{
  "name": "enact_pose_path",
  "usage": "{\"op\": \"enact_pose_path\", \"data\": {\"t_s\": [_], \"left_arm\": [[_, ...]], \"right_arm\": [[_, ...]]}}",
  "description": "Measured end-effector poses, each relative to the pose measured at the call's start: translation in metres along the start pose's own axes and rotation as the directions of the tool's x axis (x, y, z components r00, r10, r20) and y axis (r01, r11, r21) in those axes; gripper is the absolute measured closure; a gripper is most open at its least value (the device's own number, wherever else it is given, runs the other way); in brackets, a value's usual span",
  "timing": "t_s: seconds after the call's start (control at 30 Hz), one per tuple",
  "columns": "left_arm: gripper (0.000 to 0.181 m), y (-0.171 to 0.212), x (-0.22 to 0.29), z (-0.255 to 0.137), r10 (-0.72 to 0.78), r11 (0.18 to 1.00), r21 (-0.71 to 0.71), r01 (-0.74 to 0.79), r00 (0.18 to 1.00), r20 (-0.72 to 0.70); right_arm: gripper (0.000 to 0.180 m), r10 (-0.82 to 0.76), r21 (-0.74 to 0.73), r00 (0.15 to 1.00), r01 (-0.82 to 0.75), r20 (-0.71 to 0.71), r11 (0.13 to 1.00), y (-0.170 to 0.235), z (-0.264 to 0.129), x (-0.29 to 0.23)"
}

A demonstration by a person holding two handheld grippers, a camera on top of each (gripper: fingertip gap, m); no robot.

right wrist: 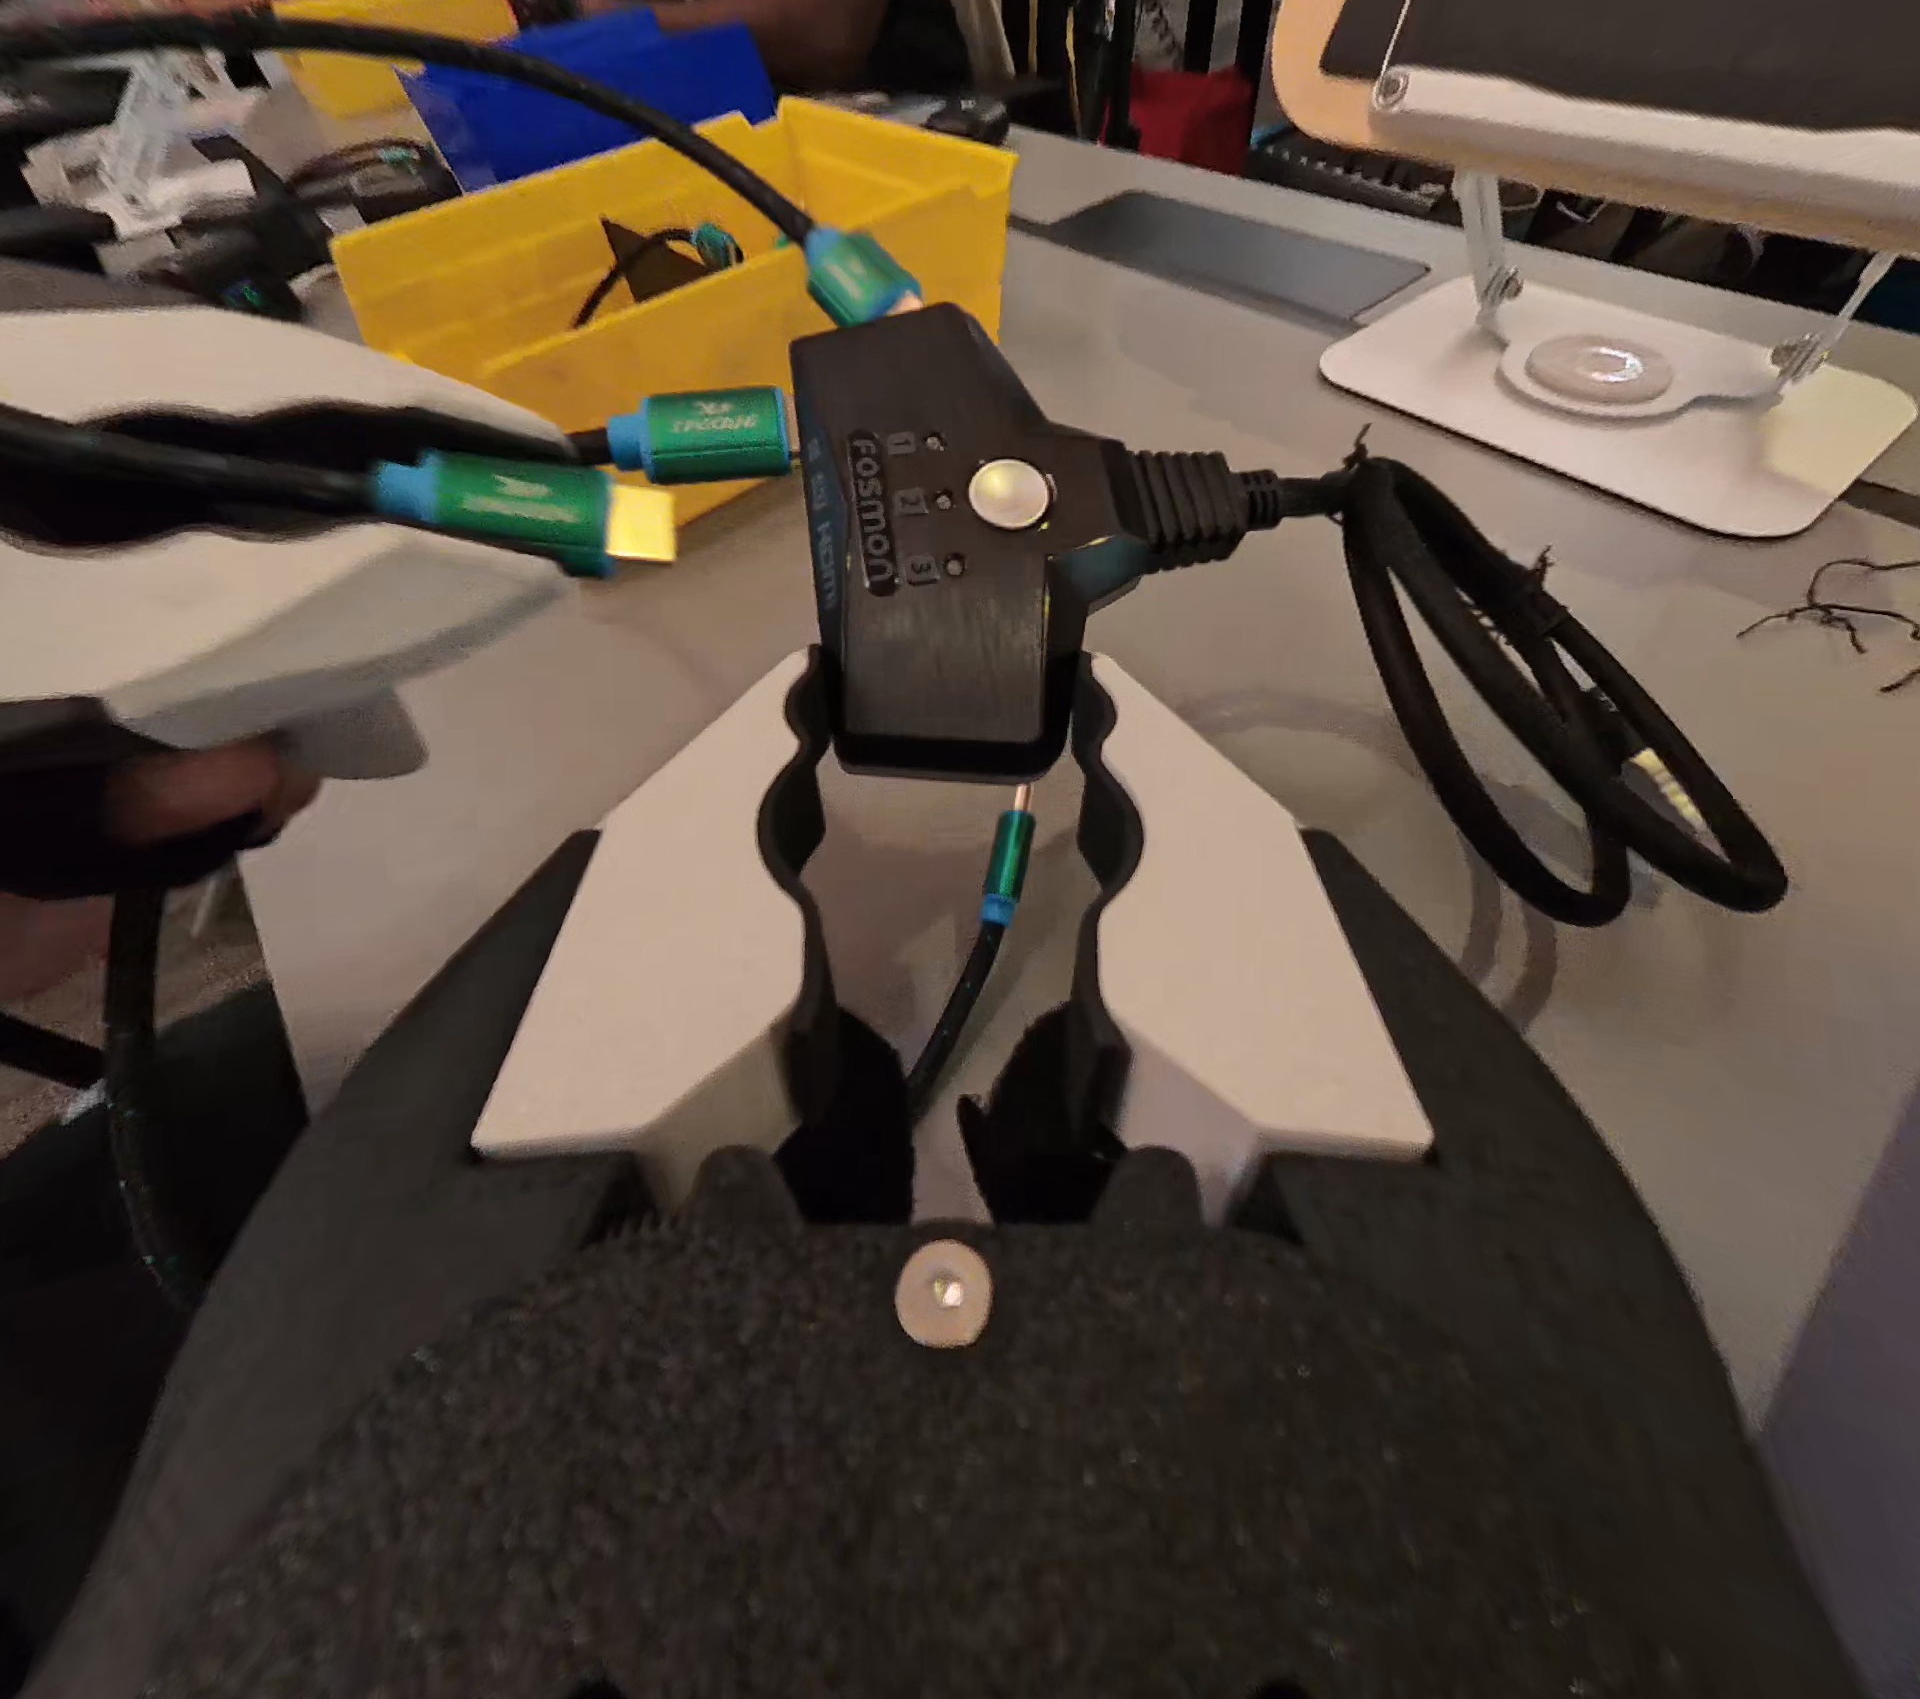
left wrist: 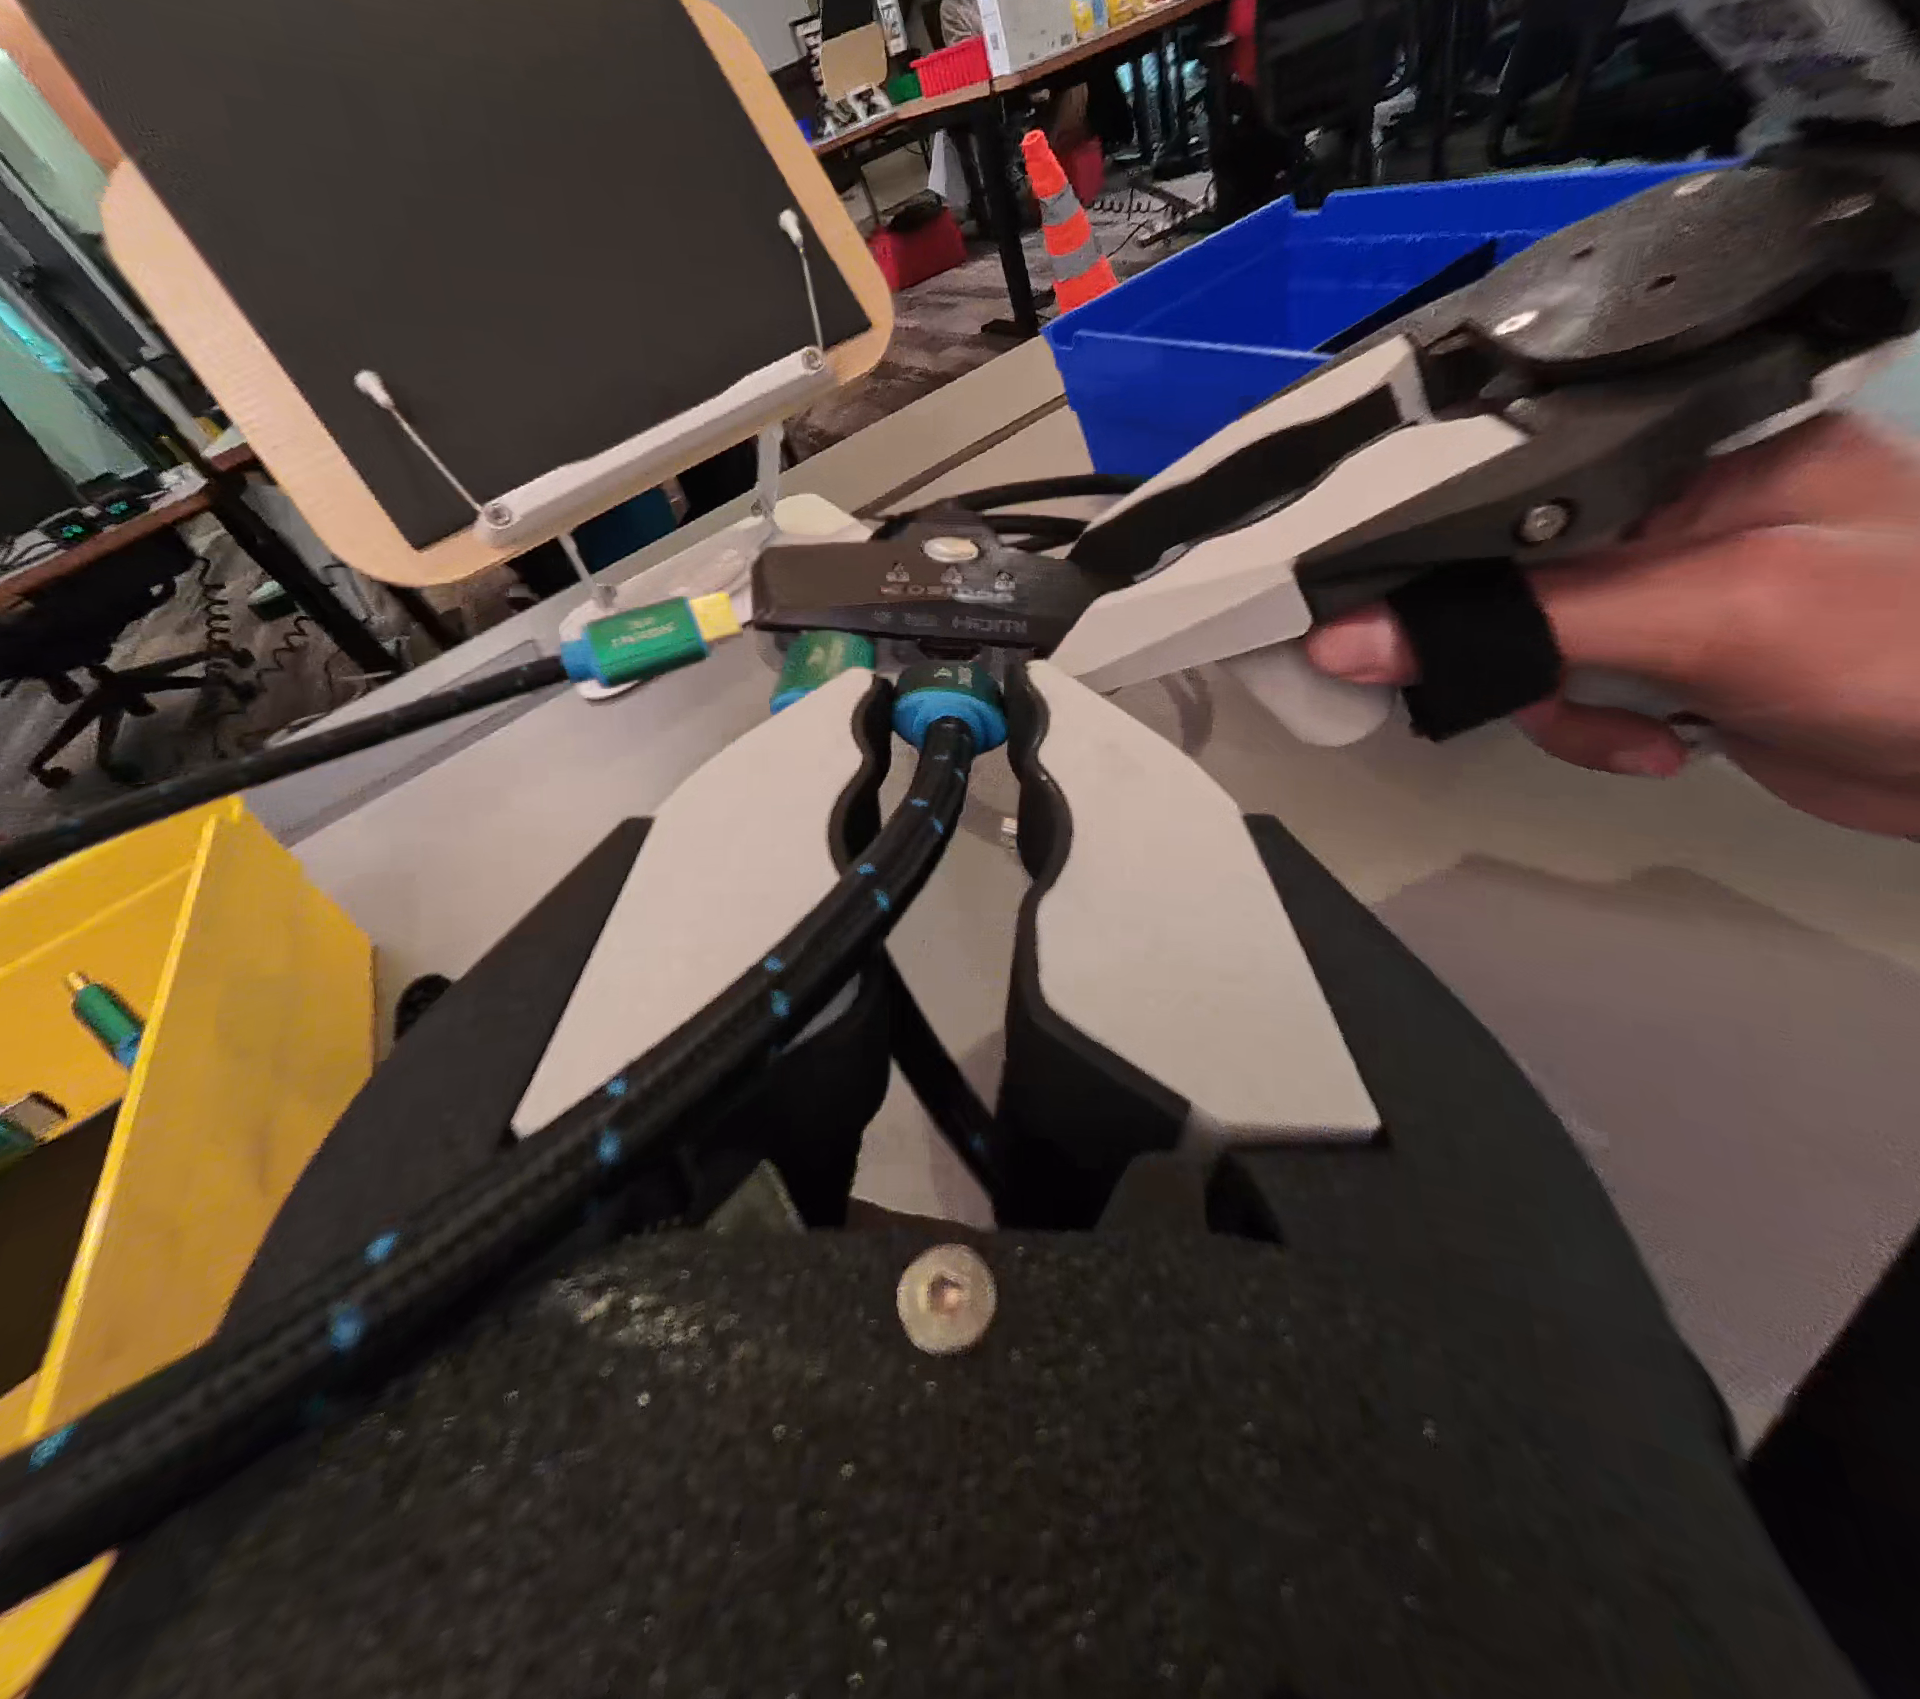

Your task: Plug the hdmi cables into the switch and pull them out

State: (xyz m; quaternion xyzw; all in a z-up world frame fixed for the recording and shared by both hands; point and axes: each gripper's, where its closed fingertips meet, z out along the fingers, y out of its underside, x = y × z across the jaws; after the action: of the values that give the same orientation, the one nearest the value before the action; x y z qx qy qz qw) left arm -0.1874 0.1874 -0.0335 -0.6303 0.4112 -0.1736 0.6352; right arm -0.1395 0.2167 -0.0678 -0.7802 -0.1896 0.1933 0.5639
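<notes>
Right hand-held gripper (right wrist: 951, 693) clamped on near end of black HDMI switch (right wrist: 935, 527), lifted clear of the grey bench (right wrist: 1558, 974). Left hand-held gripper (left wrist: 948, 714) closed on a green HDMI plug (left wrist: 948, 685), gold tip just short of the switch's port face. Two more green plugs (right wrist: 717, 434) seated in the switch's ports on that same face. Yellow bin (right wrist: 623, 278) behind the switch, spare cable inside. Switch's own pigtail (right wrist: 1538, 714) coiled on bench to its right. Tablet stand (right wrist: 1600, 392) further right.

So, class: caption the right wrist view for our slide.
Right gripper clamps the black switch while a green HDMI plug approaches.
</notes>
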Motion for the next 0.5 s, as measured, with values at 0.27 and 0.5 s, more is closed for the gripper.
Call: {"op": "enact_pose_path", "data": {"t_s": [0.27, 0.5], "left_arm": [[0.16, -0.001, -0.008, 0.011, 0.018, 1.0, 0.005, -0.019, 0.999, 0.028], [0.16, 0.011, -0.012, 0.013, 0.049, 0.998, -0.048, -0.045, 0.996, 0.076]], "right_arm": [[0.134, 0.033, 0.034, 0.998, -0.035, 0.048, 0.999, -0.003, -0.001, -0.011], [0.134, 0.048, 0.018, 0.999, -0.048, 0.022, 0.999, 0.001, 0.003, -0.009]]}}
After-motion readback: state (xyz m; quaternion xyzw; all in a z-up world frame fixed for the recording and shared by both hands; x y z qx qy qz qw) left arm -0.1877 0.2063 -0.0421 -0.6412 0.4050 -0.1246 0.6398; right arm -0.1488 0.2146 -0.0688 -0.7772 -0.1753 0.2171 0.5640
